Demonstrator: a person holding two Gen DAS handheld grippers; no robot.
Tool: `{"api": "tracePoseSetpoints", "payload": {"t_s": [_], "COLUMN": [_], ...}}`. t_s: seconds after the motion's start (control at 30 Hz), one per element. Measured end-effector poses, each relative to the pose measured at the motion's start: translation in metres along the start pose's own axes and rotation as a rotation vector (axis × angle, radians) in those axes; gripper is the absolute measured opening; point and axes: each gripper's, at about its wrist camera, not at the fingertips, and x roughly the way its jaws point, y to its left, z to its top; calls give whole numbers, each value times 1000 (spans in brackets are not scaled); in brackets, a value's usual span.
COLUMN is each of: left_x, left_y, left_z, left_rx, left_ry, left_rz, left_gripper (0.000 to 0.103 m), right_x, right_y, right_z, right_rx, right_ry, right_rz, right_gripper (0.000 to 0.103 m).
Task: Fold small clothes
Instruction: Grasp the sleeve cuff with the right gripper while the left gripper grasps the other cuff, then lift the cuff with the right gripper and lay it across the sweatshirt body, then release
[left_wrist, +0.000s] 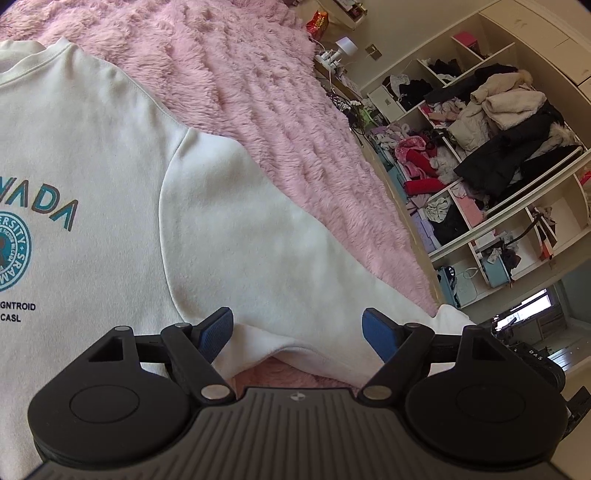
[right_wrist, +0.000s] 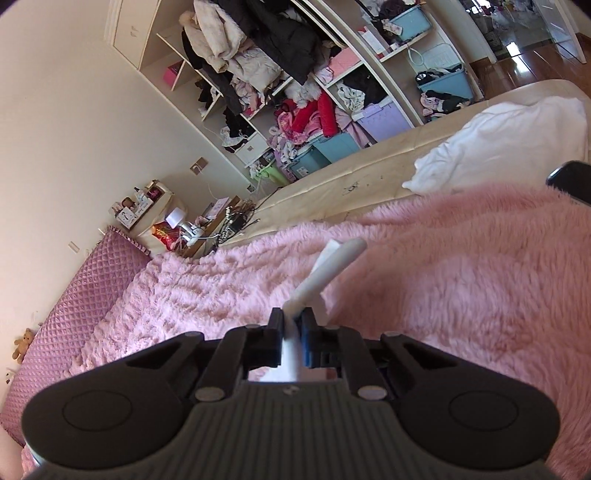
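A white sweatshirt (left_wrist: 92, 155) with a teal printed logo lies flat on a pink fluffy blanket (left_wrist: 258, 85). Its sleeve (left_wrist: 258, 251) runs down to the right. My left gripper (left_wrist: 297, 332) is open, its blue pads on either side of the sleeve's lower part, just above the cloth. In the right wrist view my right gripper (right_wrist: 293, 319) is shut on a fold of white sweatshirt fabric (right_wrist: 332, 266), which sticks up past the fingertips over the pink blanket (right_wrist: 461, 277). A white sleeve end (right_wrist: 498, 144) lies at the far bed edge.
Open shelves (left_wrist: 480, 147) stuffed with coats and clothes stand beyond the bed. The beige mattress edge (right_wrist: 332, 173) shows past the blanket. A cluttered nightstand (right_wrist: 177, 225) and a quilted pink headboard (right_wrist: 74, 314) are at the left. Blue storage bins (right_wrist: 443, 81) sit on the shelves.
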Motion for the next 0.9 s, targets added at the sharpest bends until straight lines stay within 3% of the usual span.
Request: {"api": "tracePoseSetpoints", "payload": {"t_s": [0.1,0.23,0.47,0.67,0.77,0.9], "left_x": [-33,-92,-199,-286,-313,-333], "left_y": [4,23,84,131,152,177], "left_z": [6,-1,-32,-54,-63,-73], "left_rx": [-13,-22,-160,-258,-295,-350], "left_ry": [-58,-130,-225,-349,-383,-413], "left_rz": [-9,32,123,226,259,289], "left_gripper": [93,93,93,93,93,93], "right_x": [-13,-29,-71,-111,-132,-149], "right_y": [36,96,216,299,324,329], "right_z": [1,-13,-90,-208,-285,-375], "right_rx": [-30,-68,-132,-229,-361,-586], "right_ry": [-10,7,119,307,390,505], "right_rz": [83,232,521,696,744,780], "right_gripper": [5,5,4,4,4,6]}}
